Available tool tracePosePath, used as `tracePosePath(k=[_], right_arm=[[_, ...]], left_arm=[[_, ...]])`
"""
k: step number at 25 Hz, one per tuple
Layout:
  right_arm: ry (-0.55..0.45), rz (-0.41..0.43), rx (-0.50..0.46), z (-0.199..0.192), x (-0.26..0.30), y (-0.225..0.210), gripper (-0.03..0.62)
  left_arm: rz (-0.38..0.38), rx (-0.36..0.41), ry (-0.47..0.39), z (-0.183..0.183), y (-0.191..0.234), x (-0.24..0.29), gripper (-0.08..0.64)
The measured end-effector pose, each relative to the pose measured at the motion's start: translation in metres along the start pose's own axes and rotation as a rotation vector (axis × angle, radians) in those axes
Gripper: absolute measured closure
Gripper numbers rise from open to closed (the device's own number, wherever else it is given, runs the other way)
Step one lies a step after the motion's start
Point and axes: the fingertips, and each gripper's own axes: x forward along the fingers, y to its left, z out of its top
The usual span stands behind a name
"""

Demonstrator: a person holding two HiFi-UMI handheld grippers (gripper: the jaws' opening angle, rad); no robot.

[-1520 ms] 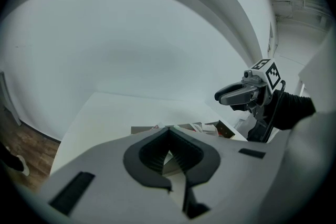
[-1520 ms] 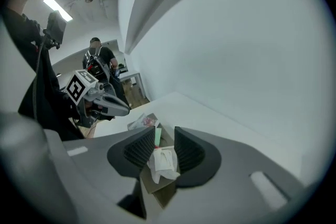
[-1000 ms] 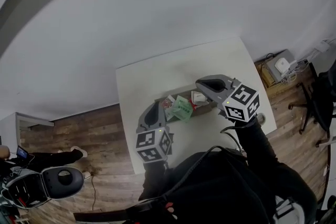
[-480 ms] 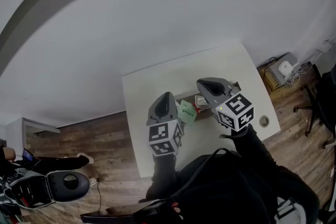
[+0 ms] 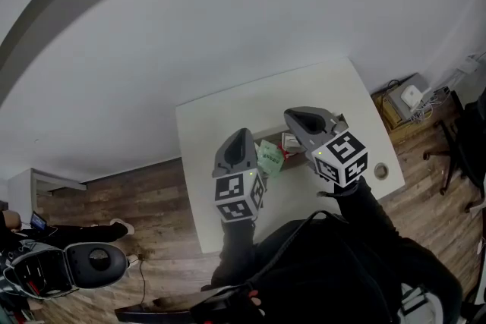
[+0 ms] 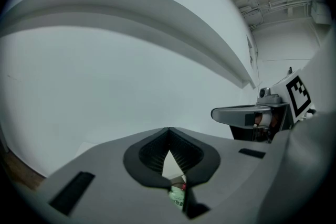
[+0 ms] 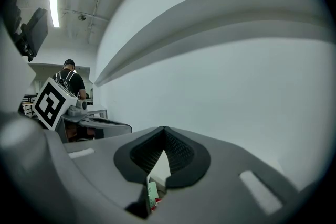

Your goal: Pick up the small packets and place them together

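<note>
Left hand-held gripper [image 5: 241,135] has its jaws shut, tips touching. The right hand-held gripper [image 5: 293,117] is shut too. I cannot see either one pinching anything.

A green packet [image 5: 269,158] lies between the two, just beside the left one's tip. Some red and white packets [image 5: 288,142] lie next to it, close under the right one.

The head view shows the whole green packet. Each gripper view shows only a tiny bit of packet, peeking through the gap low down between the jaws. The right gripper view also shows a person [image 7: 70,80] far off in a dark top.

The surface [image 5: 220,117] is a white table. It stands against a plain white wall [image 5: 228,26] on a wooden floor [image 5: 152,182]. A black chair [image 5: 463,152] stands off to the right.
</note>
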Motion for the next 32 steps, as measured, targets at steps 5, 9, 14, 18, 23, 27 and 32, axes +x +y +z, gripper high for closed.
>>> tracePosePath(k=[5,9,14,18,23,27,32], right_arm=[[-0.005,-0.005,-0.007,-0.003,-0.006,0.002,0.592],[-0.005,-0.009,-0.011,-0.004,-0.012,0.003,0.592],[-0.003,-0.013,-0.011,-0.003,-0.010,0.001,0.592],[-0.003,-0.018,-0.007,-0.004,-0.012,0.001,0.592],[-0.006,-0.025,-0.003,-0.005,-0.010,-0.002,0.592],[-0.002,-0.025,0.002,-0.005,0.000,-0.005,0.592],[-0.003,-0.016,0.013,-0.001,-0.002,-0.003,0.592]], left_arm=[[-0.009,0.005,-0.002,-0.004,-0.005,-0.004,0.560],[-0.015,0.008,-0.001,-0.005,-0.012,-0.008,0.560],[-0.020,0.009,0.009,-0.005,-0.011,-0.004,0.560],[-0.015,0.007,0.006,-0.005,-0.010,-0.006,0.560],[-0.008,0.000,0.006,-0.006,-0.005,-0.004,0.560],[-0.004,-0.007,0.009,-0.005,0.006,0.002,0.559],[0.003,-0.010,0.007,0.000,0.007,-0.001,0.559]])
